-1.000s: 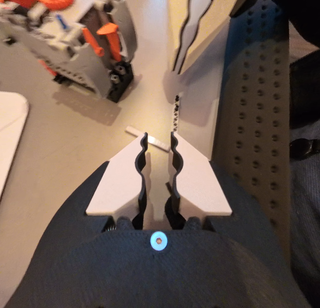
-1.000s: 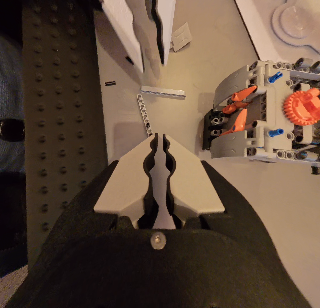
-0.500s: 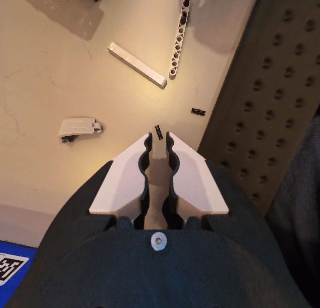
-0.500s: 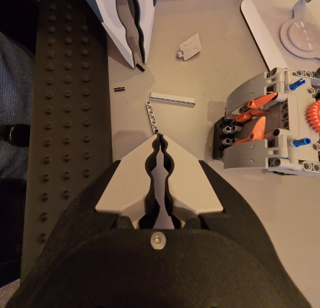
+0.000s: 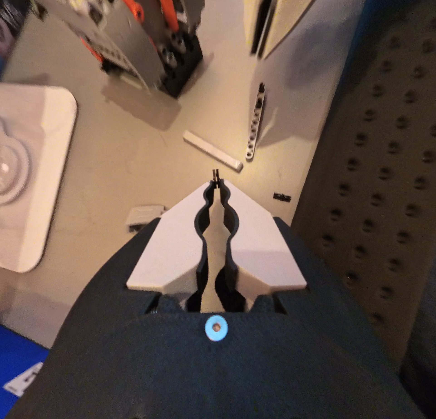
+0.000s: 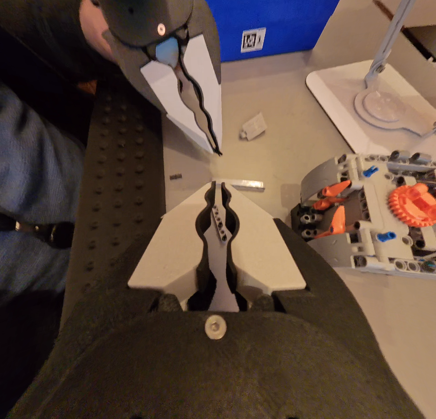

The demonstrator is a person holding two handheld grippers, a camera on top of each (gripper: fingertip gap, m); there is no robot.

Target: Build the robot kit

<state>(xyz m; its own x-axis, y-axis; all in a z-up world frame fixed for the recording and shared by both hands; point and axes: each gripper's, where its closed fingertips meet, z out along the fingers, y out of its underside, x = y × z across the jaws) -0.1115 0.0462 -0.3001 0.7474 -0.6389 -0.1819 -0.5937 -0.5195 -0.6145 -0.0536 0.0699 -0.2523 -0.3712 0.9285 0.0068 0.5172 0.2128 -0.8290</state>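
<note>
My left gripper [image 5: 216, 183] is shut on a small black pin [image 5: 215, 175] that sticks out past its tips, held above the table. It also shows in the right wrist view [image 6: 215, 149], with the pin at its tips. My right gripper [image 6: 218, 183] is shut on one end of a thin grey beam with holes [image 6: 219, 222], which shows through the gap between its jaws. In the left wrist view the right gripper [image 5: 257, 51] is at the top, and the beam [image 5: 256, 122] slants down from it towards the table.
A solid grey beam [image 5: 212, 150], a second black pin [image 5: 282, 196] and a small grey panel [image 5: 145, 213] lie on the table. A grey, black and orange brick model [image 6: 377, 219] stands at the right. A white lamp base [image 6: 365, 106], blue box [image 6: 271, 14] and dark studded mat [image 6: 122, 172] surround them. Spacing between my two grippers at the tips: around 8 cm.
My left gripper has shut on the black pin and lifted it off the table. My right gripper has raised the end of the thin beam.
</note>
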